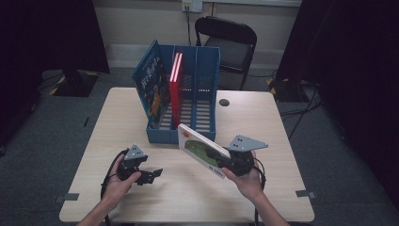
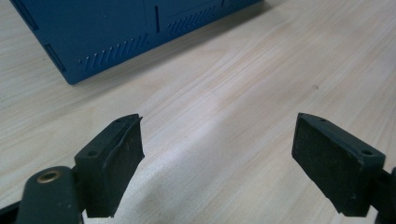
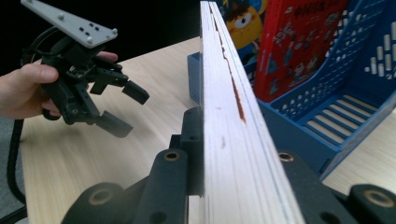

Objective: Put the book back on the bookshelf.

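A blue three-slot file rack [image 1: 204, 117] stands mid-table. A blue picture book [image 1: 150, 84] leans in its left slot, and a red book [image 1: 176, 87] stands upright beside it. My right gripper [image 1: 220, 162] is shut on the lower edge of a white book with a green cover [image 1: 200, 147], held tilted just above the table in front of the rack. In the right gripper view the book's page edge [image 3: 229, 107] runs up between the jaws toward the rack [image 3: 327, 126]. My left gripper [image 1: 153, 175] rests low at the front left, open with nothing between its pads [image 2: 116, 158].
The wooden table [image 1: 141, 202] has bare surface around both hands. A round cable hole [image 1: 224, 102] lies to the right of the rack. A black chair [image 1: 230, 42] stands behind the table. Dark curtains flank both sides.
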`<state>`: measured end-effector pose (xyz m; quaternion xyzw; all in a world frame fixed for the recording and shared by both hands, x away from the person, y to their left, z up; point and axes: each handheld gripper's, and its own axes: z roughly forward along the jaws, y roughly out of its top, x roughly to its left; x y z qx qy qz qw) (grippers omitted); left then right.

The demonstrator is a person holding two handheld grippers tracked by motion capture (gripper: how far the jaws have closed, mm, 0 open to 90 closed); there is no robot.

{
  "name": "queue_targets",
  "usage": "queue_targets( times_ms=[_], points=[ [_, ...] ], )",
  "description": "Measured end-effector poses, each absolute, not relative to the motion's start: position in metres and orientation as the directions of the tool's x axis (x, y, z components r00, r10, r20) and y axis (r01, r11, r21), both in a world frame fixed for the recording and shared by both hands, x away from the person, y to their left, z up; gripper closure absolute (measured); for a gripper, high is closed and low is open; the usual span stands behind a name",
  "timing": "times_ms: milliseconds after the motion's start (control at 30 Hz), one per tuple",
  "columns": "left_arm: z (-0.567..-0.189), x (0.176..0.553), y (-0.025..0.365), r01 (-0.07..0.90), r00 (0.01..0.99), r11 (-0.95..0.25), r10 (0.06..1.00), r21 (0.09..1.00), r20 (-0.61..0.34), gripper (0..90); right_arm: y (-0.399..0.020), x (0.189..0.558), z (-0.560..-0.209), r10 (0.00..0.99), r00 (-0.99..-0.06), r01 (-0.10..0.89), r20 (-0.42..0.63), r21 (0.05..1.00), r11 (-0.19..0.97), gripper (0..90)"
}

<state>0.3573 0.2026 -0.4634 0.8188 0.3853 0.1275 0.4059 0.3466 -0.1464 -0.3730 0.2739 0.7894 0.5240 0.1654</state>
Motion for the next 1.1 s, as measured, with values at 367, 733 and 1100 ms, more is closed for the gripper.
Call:
queue_targets(
  times_ms=[367,733,1100],
  points=[
    [-0.463,0.357,0.204,0.518,0.673,-0.358,0.732,0.777,-0.112,16.1,-0.157,0.353,-0.364,0.664,-0.747,0.275,0.034,0.925,0.262,76.4],
    [-0.462,0.356,0.204,0.509,0.677,-0.363,0.729,0.781,-0.103,16.1,-0.164,0.368,-0.36,0.724,-0.689,0.294,0.042,0.929,0.226,76.4],
    [-0.462,0.356,0.204,0.516,0.672,-0.363,0.734,0.776,-0.104,16.1,-0.162,0.387,-0.35,0.759,-0.65,0.302,0.04,0.93,0.21,76.4]
  ],
)
